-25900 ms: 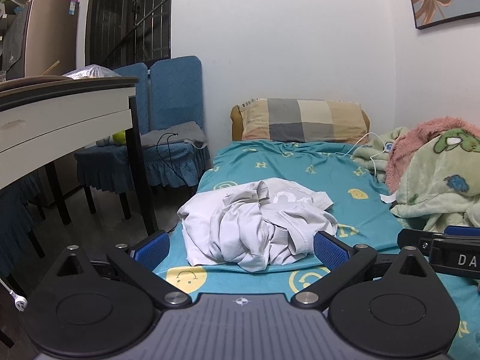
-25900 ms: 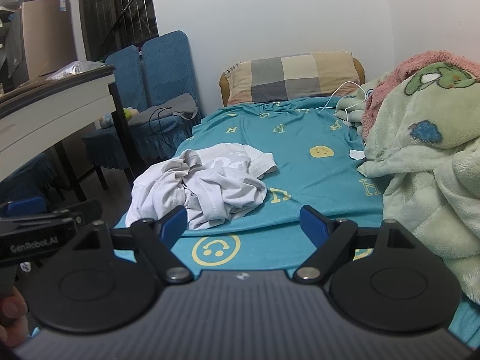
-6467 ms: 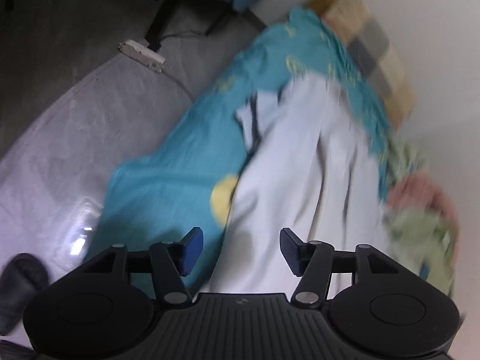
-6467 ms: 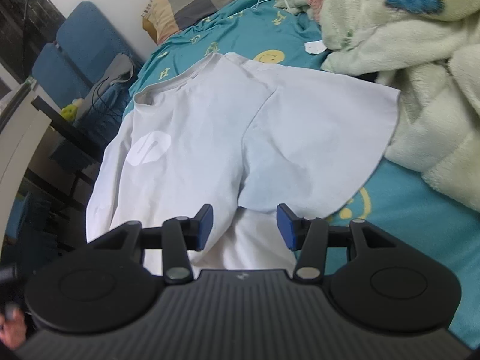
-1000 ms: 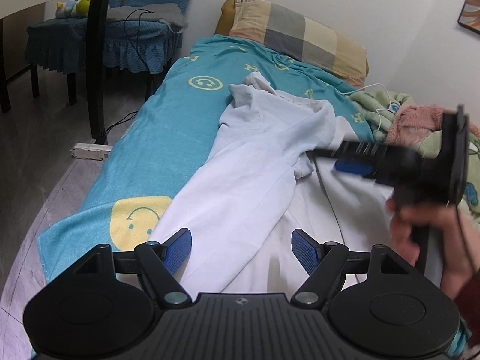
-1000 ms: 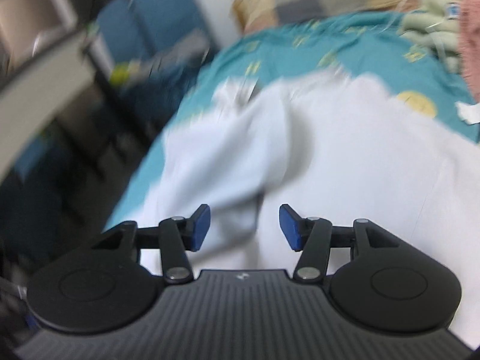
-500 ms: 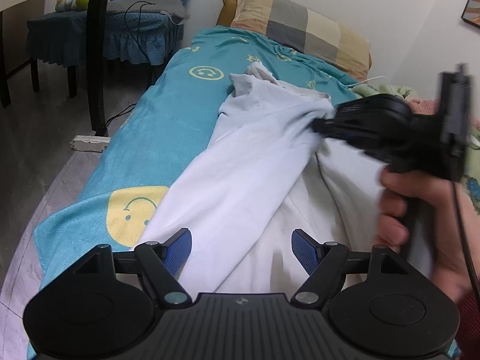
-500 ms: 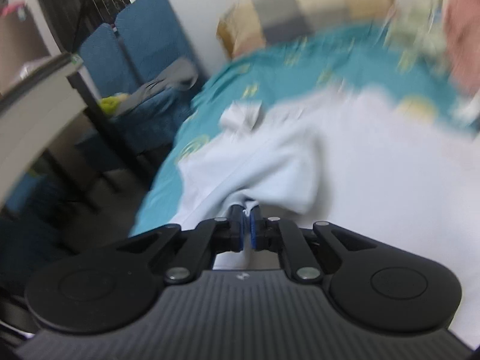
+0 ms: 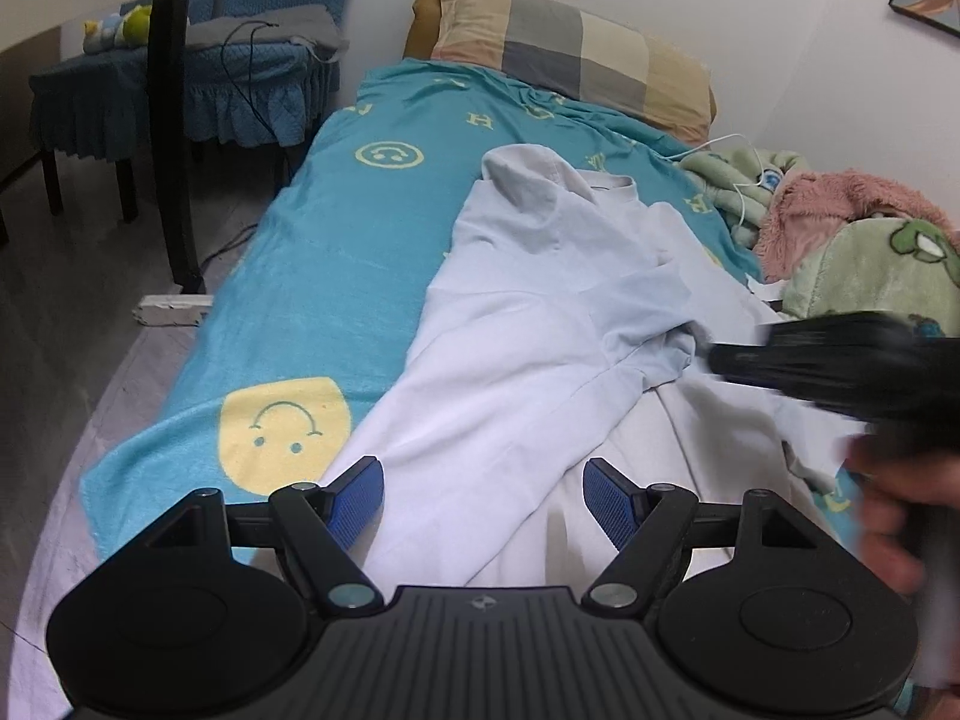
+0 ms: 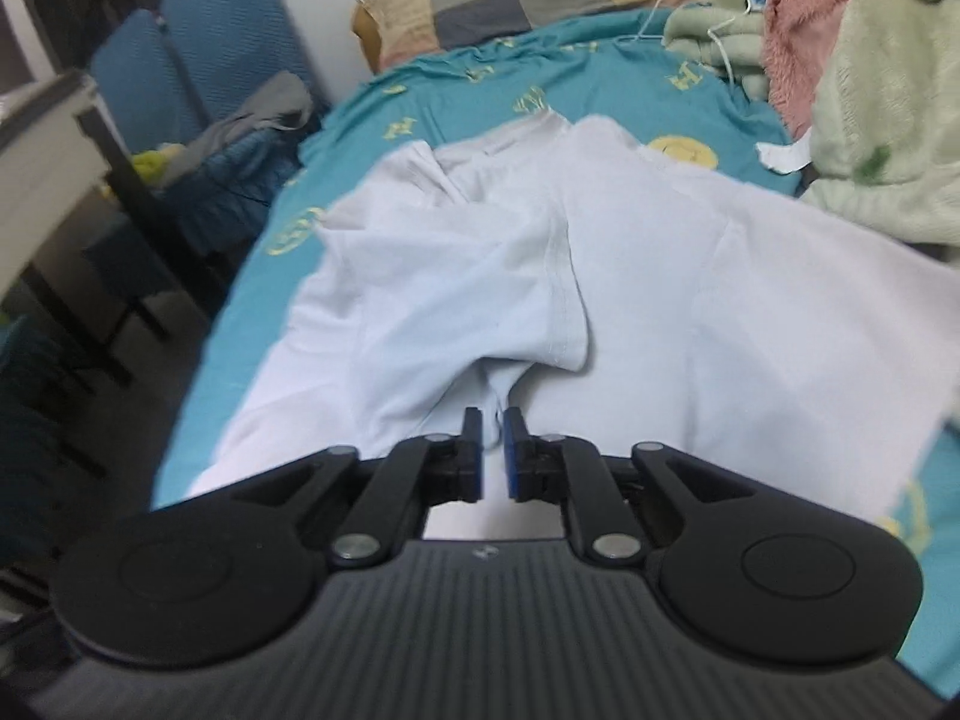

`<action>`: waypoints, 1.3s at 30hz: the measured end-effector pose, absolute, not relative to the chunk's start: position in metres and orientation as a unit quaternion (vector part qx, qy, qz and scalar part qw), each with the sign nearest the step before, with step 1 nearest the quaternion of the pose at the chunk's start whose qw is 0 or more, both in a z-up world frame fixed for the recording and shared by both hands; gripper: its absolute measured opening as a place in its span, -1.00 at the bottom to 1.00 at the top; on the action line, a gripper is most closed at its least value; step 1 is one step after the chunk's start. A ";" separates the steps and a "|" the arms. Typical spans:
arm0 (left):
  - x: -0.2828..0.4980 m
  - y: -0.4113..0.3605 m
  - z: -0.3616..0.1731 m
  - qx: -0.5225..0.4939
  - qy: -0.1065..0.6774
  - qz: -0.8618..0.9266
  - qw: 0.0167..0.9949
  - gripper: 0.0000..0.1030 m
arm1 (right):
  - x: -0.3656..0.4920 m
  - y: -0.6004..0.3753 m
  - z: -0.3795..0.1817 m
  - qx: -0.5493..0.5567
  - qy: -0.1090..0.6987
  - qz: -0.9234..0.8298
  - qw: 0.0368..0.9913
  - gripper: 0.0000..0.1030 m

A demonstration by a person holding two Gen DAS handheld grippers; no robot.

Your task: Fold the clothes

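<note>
A white T-shirt [image 9: 510, 360] lies spread on the teal smiley-print bed sheet [image 9: 336, 276], collar toward the pillow. Its left sleeve [image 10: 480, 312] is folded inward across the chest [image 10: 720, 300]. My right gripper [image 10: 493, 438] is shut on the tip of that sleeve, with a thin bunch of cloth between the blue pads. In the left wrist view the right gripper [image 9: 720, 357] shows as a blurred black shape beside the sleeve end, held by a hand [image 9: 888, 510]. My left gripper [image 9: 483, 495] stands open just above the shirt's lower part, holding nothing.
A checked pillow [image 9: 570, 54] lies at the head of the bed. Green and pink fleece blankets [image 10: 870, 90] are piled along the right side. Blue chairs [image 9: 240, 60] and a desk [image 10: 36, 180] stand left of the bed, with a power strip [image 9: 174, 306] on the floor.
The right gripper shut on the sleeve and drew it across the shirt toward the right and the near edge. The left gripper stayed open and hardly moved.
</note>
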State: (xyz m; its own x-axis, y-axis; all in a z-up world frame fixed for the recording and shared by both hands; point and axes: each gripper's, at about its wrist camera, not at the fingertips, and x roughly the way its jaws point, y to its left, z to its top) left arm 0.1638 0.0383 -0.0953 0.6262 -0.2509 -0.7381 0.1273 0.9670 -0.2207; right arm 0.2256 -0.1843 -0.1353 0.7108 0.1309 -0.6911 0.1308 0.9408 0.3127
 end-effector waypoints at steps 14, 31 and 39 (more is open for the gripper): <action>0.084 0.045 -0.058 -0.032 0.519 -0.100 0.848 0.46 | 0.132 -0.250 -0.105 0.278 0.344 0.016 0.897 0.21; 0.076 0.010 -0.062 0.100 0.581 -0.096 0.802 -0.97 | 0.125 -0.299 -0.112 0.360 0.342 0.037 0.867 0.21; 0.021 -0.034 -0.010 0.074 0.551 -0.216 0.803 -0.97 | 0.128 -0.293 -0.115 0.352 0.357 0.047 0.864 0.21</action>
